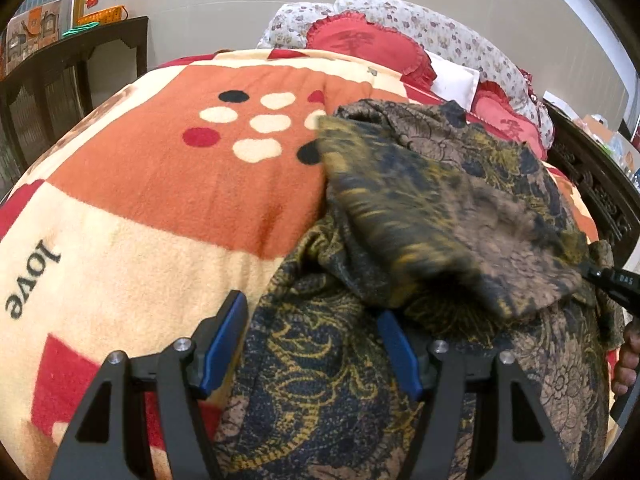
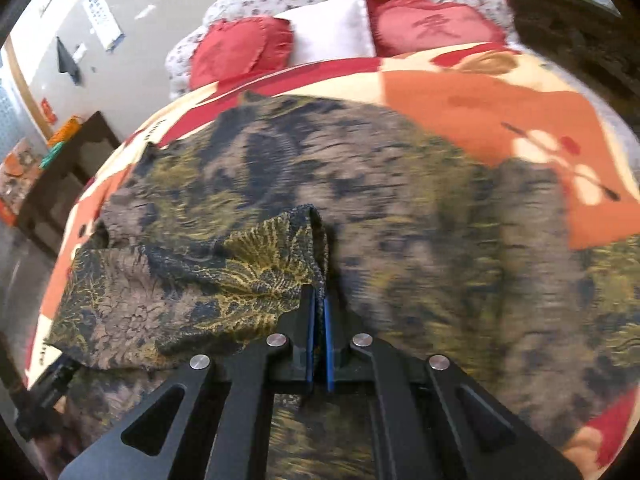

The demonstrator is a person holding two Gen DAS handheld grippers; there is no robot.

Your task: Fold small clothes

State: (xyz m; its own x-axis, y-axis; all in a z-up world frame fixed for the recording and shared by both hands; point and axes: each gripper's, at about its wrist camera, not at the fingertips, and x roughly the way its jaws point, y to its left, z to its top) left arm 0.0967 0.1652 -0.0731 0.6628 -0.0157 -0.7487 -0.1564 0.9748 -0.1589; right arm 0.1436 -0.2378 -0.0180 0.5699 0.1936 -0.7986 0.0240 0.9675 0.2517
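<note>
Spread across the blanket (image 1: 168, 184) on the bed: a dark brown-and-gold patterned garment (image 1: 320, 380), bulk running from the near edge away toward the red pillows (image 2: 432, 28). Right hand-held gripper (image 2: 319, 316) clenched on a lifted edge of the garment, flap draped to its left, blurred as if mid-swing. Left hand-held gripper (image 1: 312, 344) released, blue fingers (image 1: 224, 344) straddling the near cloth without pinching it. Nearer the flap: the right. Likely fold direction: across the garment's long axis, toward the left side.
</note>
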